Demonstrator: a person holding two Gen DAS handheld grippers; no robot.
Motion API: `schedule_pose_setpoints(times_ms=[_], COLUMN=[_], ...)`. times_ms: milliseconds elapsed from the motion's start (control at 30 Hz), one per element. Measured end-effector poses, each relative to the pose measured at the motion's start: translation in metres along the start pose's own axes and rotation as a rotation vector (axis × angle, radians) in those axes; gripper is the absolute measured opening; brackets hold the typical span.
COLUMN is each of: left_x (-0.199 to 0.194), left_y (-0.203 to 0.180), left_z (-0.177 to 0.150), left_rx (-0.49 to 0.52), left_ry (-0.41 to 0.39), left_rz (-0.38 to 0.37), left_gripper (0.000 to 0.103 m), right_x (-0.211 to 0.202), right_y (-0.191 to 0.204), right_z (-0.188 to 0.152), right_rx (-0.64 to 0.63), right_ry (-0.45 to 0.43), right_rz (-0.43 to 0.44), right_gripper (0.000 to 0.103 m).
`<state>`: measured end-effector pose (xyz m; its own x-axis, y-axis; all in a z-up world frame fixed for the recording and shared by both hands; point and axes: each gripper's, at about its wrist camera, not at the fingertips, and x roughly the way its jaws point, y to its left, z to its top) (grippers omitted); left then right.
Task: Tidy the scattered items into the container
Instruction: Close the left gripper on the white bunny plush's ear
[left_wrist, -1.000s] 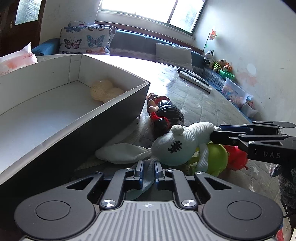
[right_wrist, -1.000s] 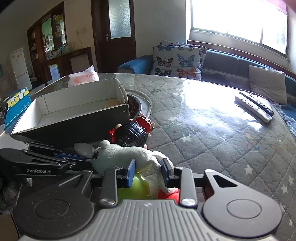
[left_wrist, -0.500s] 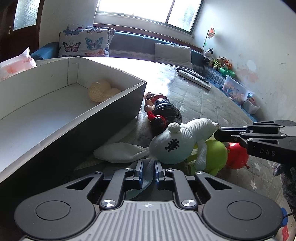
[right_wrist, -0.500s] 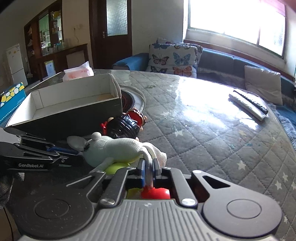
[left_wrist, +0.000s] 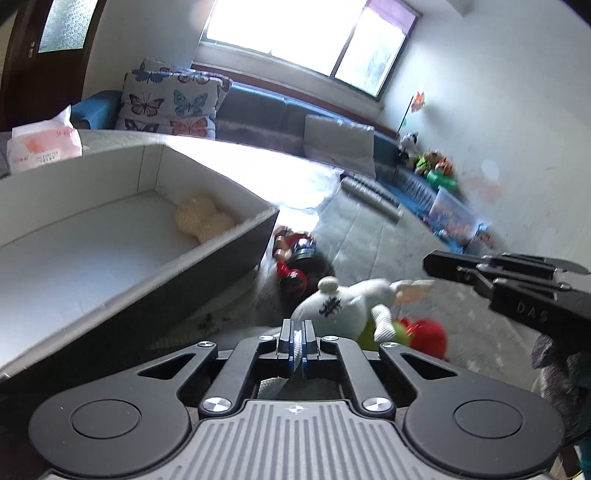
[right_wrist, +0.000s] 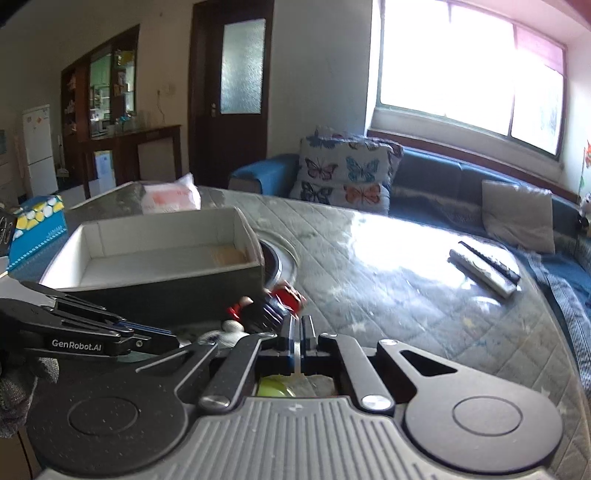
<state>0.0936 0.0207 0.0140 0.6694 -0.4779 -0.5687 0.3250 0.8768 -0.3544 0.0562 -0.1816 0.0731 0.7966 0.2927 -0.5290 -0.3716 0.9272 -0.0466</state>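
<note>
Left wrist view, left to right: open cardboard box (left_wrist: 122, 236) fills left half, cream knitted toy (left_wrist: 202, 220) in its far corner. Left gripper (left_wrist: 296, 338) bottom centre, angled downward, jaws pinched on white rabbit plush (left_wrist: 347, 304) ear fabric. Dark-haired doll (left_wrist: 300, 263) lies just beside box corner. Red and green toy (left_wrist: 413, 332) under plush. Right gripper (left_wrist: 517, 286) enters from right edge, tip at plush's far limb.

Right wrist view: jaws pinched on thin white fabric strip, bottom centre; remotes (right_wrist: 484, 267) right of centre on quilted table (right_wrist: 388, 280).
</note>
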Motion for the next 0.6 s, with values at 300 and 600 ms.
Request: schedule_pose_setpoints(times_ms=[300,600], left_x=[0.0,0.027], left_y=[-0.004,-0.011], left_z=[-0.006,-0.013], left_rx=[0.052,0.108], left_ry=[0.032,0.085], left_rz=[0.027,0.086], left_gripper=[0.013,0.026], right_x=[0.011,0.035], right_y=[-0.001,0.013], right_z=[-0.011,-0.025], right_rx=[0.032,0.067], right_ry=[0.069,0.127], right_rz=[0.006,0.073], right_gripper=[0.009,0.027])
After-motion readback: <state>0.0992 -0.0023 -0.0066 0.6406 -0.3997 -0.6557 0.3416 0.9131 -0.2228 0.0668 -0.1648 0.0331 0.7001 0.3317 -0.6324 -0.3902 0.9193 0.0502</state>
